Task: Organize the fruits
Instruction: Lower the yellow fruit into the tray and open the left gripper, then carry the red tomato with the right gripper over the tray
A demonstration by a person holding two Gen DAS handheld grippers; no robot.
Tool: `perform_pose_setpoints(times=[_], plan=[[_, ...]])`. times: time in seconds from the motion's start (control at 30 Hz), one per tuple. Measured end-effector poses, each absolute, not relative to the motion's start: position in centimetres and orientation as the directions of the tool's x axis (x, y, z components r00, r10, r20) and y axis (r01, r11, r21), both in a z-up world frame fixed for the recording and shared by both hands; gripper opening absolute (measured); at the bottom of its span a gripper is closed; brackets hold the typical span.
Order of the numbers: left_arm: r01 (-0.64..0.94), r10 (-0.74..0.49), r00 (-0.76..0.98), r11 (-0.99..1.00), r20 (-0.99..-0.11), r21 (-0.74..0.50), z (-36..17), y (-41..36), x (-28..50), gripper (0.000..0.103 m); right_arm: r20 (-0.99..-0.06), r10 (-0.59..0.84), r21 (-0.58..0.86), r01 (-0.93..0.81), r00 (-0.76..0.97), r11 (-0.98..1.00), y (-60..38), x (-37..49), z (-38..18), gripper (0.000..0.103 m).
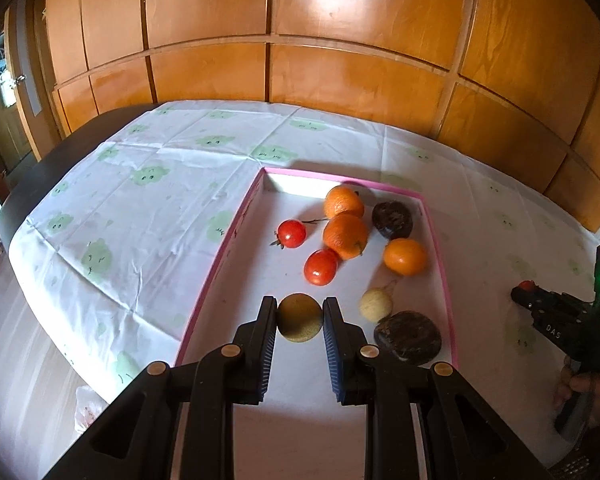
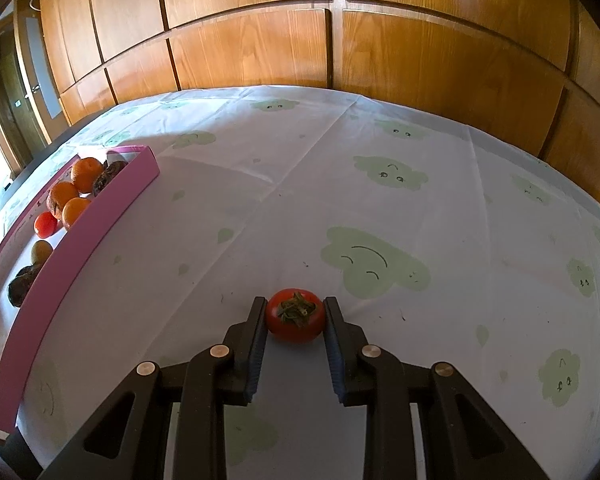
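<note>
My left gripper [image 1: 299, 306] is shut on a round yellow-brown fruit [image 1: 299, 317], held over the near end of the pink-edged tray [image 1: 236, 224]. In the tray lie two red tomatoes [image 1: 320, 267], three oranges [image 1: 345, 236], a pale small fruit [image 1: 375, 304] and two dark fruits [image 1: 407, 335]. My right gripper [image 2: 295, 305] is shut on a red tomato [image 2: 295, 315] with a green stem, low over the tablecloth. The same gripper [image 1: 524, 286] shows at the right edge of the left wrist view, the tomato in its tips. The tray [image 2: 96, 236] lies far left in the right wrist view.
A white cloth with green cloud faces [image 2: 374, 264] covers the table. Wooden panelled cabinets [image 1: 268, 32] stand behind it. The dark table edge [image 1: 52, 152] shows at the far left. A person's hand [image 1: 580, 392] holds the right gripper's handle.
</note>
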State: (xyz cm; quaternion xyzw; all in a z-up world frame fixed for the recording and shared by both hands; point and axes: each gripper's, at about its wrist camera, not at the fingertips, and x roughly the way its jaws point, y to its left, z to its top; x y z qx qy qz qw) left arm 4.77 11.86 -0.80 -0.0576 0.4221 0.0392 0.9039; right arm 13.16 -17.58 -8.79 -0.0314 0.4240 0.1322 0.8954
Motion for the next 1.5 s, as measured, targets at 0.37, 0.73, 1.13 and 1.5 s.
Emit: perform_pose_setpoints(times=[0.37,0.73,1.13,1.5], plan=[[-0.136,-0.008,0.615,0.984,-0.788,-0.117,-1.2,14.8,4.2,0.023,-0.764,0.214,0.061,-0.262,0.609,0.963,-17.8,13.0,-8.8,0.027],[-0.136,-0.076,0.547,0.975,-0.833,-0.178,-3.2,13.6,8.4,0.024,-0.762,0.218,0.064,-0.264,0.610,0.962,-17.8,13.0,-8.8,0.027],[-0.180,0.058,0.594,0.982,-0.803,-0.062,-2.5,14.0,6.9,0.038,-0.761,0.215,0.059,-0.265,0.612,0.963,-17.7,12.9,-8.8,0.027],[-0.167,0.074,0.629,0.985,-0.774,-0.042,-1.5,12.3,5.1,0.045,-0.763,0.195,0.032,-0.266,0.617,0.964,-17.5,12.8,-8.8,0.027]])
